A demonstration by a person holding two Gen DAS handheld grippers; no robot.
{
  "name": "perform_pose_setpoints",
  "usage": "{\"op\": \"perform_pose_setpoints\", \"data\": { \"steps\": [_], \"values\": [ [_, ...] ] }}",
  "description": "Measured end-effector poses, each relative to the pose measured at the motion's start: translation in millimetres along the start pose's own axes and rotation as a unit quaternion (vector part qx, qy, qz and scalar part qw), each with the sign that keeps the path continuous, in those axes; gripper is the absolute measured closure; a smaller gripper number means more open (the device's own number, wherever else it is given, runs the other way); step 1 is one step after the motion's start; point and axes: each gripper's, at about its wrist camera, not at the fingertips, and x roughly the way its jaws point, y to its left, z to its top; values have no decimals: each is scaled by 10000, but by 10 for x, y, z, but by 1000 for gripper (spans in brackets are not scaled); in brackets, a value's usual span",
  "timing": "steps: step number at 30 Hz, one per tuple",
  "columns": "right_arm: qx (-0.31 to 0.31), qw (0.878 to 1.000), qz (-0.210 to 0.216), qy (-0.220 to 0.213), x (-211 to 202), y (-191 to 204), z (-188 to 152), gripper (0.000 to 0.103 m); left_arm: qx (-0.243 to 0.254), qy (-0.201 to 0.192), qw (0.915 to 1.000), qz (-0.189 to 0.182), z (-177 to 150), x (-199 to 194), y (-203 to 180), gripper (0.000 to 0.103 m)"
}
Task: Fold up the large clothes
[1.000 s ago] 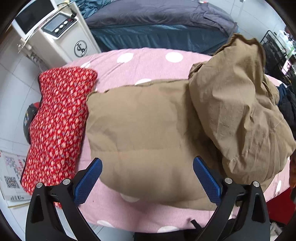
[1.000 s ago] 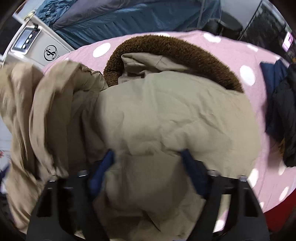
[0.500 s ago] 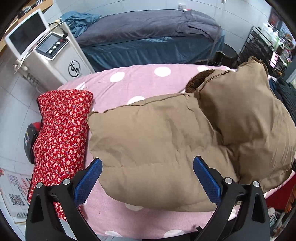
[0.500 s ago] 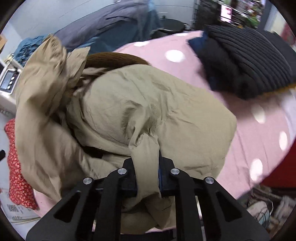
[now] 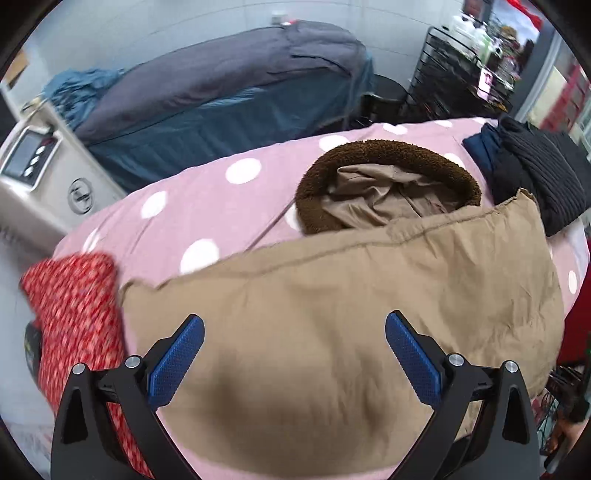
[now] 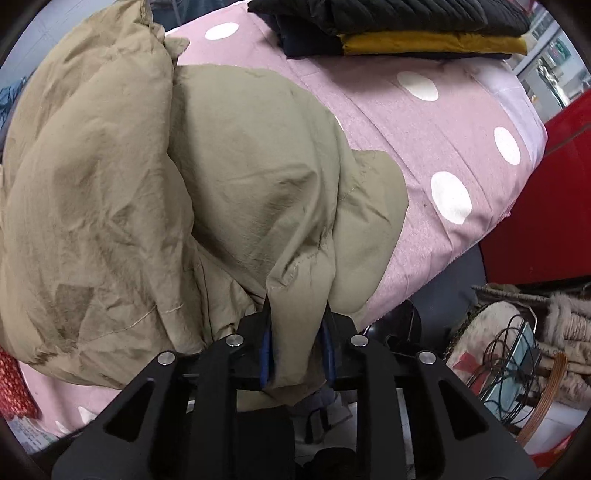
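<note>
A large tan padded coat (image 5: 332, 314) lies on the pink polka-dot bed (image 5: 207, 214), its brown fleece-trimmed hood (image 5: 388, 155) at the far side. My left gripper (image 5: 293, 354) is open and empty, hovering over the coat's near part. In the right wrist view my right gripper (image 6: 297, 343) is shut on a fold of the coat (image 6: 184, 184) near the bed's (image 6: 424, 122) front edge; the cloth bunches up from the jaws.
A red floral garment (image 5: 74, 314) lies folded at the bed's left. A stack of dark and mustard folded clothes (image 6: 406, 26) sits at the far right. A grey-covered bed (image 5: 221, 92) and a white machine (image 5: 33, 166) stand behind. Baskets and wires (image 6: 517, 350) sit on the floor.
My right gripper closed on the coat's fold and drew it toward the bed's front right. The raised flap came down flat, exposing the hood. My left gripper stayed open and tilted upward.
</note>
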Motion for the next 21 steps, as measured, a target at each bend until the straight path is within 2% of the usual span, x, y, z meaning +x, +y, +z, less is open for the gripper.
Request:
{"op": "perform_pose_setpoints", "data": {
  "steps": [1,3,4,5,9,12,14,17,21],
  "values": [
    [89,9999,47,-59,-63,-21,-4,77,6,42,9999,-98,96,102,29,6],
    [264,9992,209,-202,-252,-98,-21,64,-120,21,9996,-247,225,251,135,6],
    [331,9987,263,-297,-323,-136,-25,53,-176,44,9994,-292,301,355,187,6],
    [369,9982,262,-386,-396,-174,-28,47,-242,126,9992,-292,363,466,250,7],
    [472,9968,255,-595,-621,-297,7,46,-510,545,9972,-34,443,884,484,7],
    [564,9948,406,-745,-754,-366,90,43,-482,980,9940,-33,324,1137,568,7],
    [580,9930,465,-915,-825,-383,174,35,-361,1031,9939,-138,209,1179,539,7],
    [330,9937,461,-966,-789,-319,399,32,-18,981,9951,-155,9,1179,446,7],
    [-408,9953,9,-880,-454,-100,826,32,101,1019,9944,-245,-157,1137,402,7]
  ]
}}
